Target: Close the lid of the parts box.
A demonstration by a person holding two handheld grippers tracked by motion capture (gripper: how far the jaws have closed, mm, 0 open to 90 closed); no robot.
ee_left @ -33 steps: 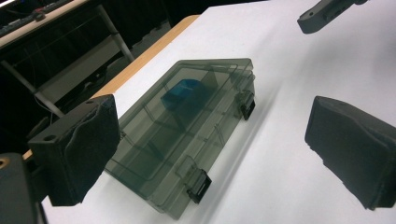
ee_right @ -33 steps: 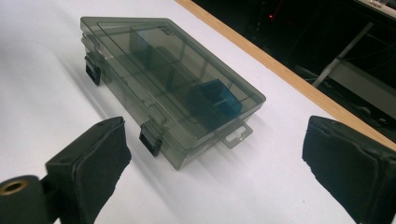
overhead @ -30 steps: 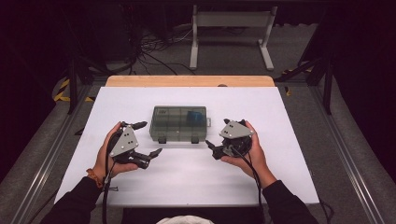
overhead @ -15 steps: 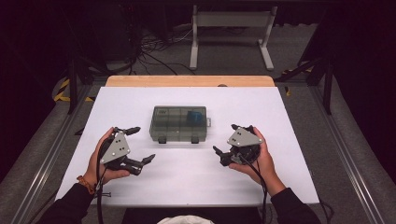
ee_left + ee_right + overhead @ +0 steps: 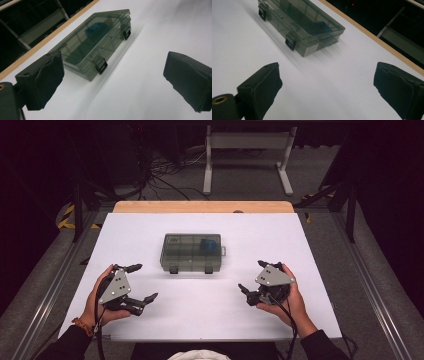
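**Both grippers wide, the box between them**

My left gripper (image 5: 139,282) sits in my left hand (image 5: 100,302) with its jaws spread wide and nothing between them; in the left gripper view the two black pads (image 5: 43,80) stand far apart with bare white table (image 5: 140,95) between. My right gripper (image 5: 252,281) is in my right hand (image 5: 290,302), jaws likewise wide and holding nothing; the right gripper view shows its pads (image 5: 263,86) at the two sides with bare table between them.

Taking the smoky clear plastic box (image 5: 191,252) as the landmark: my left gripper is on the near-left side of it, well apart, its jaws pointing right across the table in front of the box. My right gripper is on the near-right side of it, also apart, jaws turned toward the left. Neither gripper touches the box.

The box lies flat on the table, lid closed, with two black latches (image 5: 101,67) on its near long side, facing me. Through the lid I see dividers and a blue thing (image 5: 210,245) in the far-right part of the box. Beyond the box, the wooden table edge (image 5: 200,206) runs along the far side, and past that stands a grey metal frame (image 5: 247,155) on the floor.
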